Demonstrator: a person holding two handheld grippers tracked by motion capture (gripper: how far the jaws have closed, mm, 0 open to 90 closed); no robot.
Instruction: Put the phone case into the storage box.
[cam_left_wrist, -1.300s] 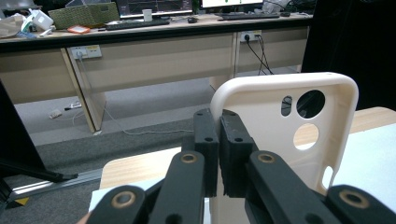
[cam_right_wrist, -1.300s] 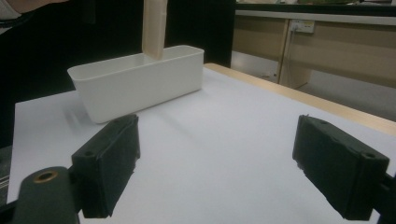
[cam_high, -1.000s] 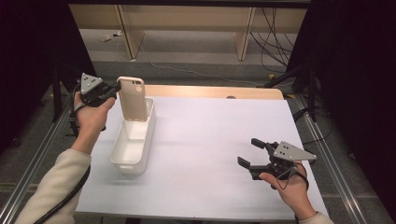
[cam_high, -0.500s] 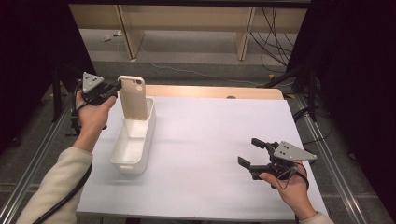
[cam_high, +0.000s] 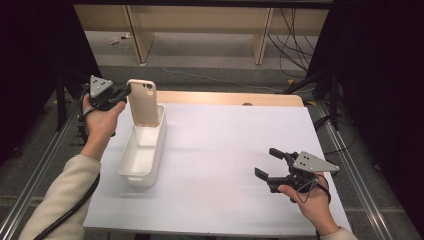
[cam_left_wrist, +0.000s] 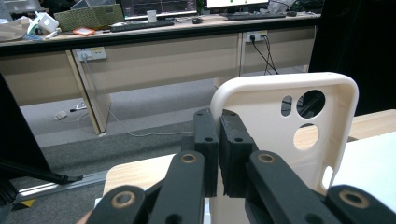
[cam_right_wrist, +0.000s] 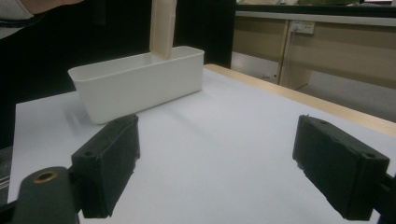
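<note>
Nothing can be seen to have changed. The left gripper pinches the edge of the beige phone case at the same spot as before, and the case hangs upright over the far end of the white tub as it did. The right gripper has not shifted on the bench, and its jaws gape just as wide.
</note>
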